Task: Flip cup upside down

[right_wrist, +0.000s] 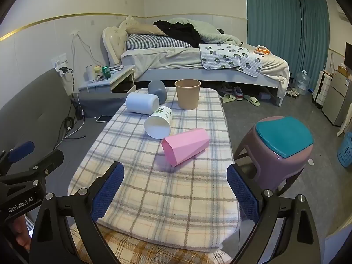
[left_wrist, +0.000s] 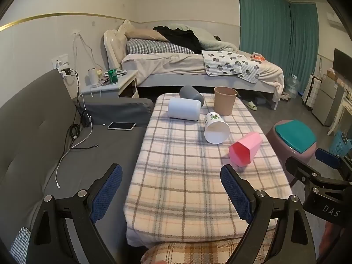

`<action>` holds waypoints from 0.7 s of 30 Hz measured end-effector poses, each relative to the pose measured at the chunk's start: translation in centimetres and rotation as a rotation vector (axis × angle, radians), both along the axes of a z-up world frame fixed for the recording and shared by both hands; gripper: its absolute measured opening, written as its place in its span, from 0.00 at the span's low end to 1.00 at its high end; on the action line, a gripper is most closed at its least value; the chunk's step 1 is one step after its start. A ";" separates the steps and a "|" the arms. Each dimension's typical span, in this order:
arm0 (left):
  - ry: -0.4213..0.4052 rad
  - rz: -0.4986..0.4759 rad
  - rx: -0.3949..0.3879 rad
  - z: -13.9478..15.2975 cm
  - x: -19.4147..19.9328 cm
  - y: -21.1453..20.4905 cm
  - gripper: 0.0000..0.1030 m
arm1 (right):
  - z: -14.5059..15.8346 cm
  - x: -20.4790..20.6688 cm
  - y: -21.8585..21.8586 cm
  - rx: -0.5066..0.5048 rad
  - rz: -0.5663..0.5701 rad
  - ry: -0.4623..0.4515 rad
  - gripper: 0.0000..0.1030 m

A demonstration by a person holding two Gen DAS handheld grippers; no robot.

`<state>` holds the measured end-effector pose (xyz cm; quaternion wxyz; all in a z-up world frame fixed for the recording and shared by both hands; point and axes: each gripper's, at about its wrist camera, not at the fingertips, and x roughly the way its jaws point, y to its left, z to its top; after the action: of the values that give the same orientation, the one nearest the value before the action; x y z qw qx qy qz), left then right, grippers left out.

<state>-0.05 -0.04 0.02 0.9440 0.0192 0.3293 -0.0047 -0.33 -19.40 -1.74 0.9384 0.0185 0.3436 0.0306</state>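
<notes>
Several cups sit on a plaid-covered table (left_wrist: pixel 176 187) (right_wrist: pixel 158 193). A pink faceted cup (left_wrist: pixel 245 151) (right_wrist: pixel 186 146) lies on its side nearest the grippers. A white paper cup with a green print (left_wrist: pixel 215 128) (right_wrist: pixel 158 123) lies on its side, mouth toward me. A plain white cup (left_wrist: pixel 184 109) (right_wrist: pixel 142 103) and a grey cup (left_wrist: pixel 191 94) (right_wrist: pixel 157 91) also lie down. A brown paper cup (left_wrist: pixel 224 100) (right_wrist: pixel 187 93) stands upright. My left gripper (left_wrist: pixel 171 182) and right gripper (right_wrist: pixel 175 180) are both open and empty above the table's near end.
A grey sofa (left_wrist: pixel 44 132) with a phone (left_wrist: pixel 121 125) and cables lies left of the table. A purple stool with a teal cushion (right_wrist: pixel 279 147) stands right of it. A bed (right_wrist: pixel 198 61) and a nightstand (left_wrist: pixel 110 83) are behind.
</notes>
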 end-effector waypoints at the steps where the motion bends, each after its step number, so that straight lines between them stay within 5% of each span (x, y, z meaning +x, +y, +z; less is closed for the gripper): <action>1: 0.000 0.000 -0.001 0.0 0.0 0.0 0.91 | 0.0 0.0 0.0 0.001 0.001 0.011 0.92; 21: 0.008 0.003 -0.004 0.0 0.1 0.0 0.91 | -0.1 0.0 0.2 0.006 0.000 0.002 0.92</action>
<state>0.01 -0.02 -0.01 0.9428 0.0169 0.3330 -0.0042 -0.36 -19.23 -1.79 0.9380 0.0212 0.3445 0.0318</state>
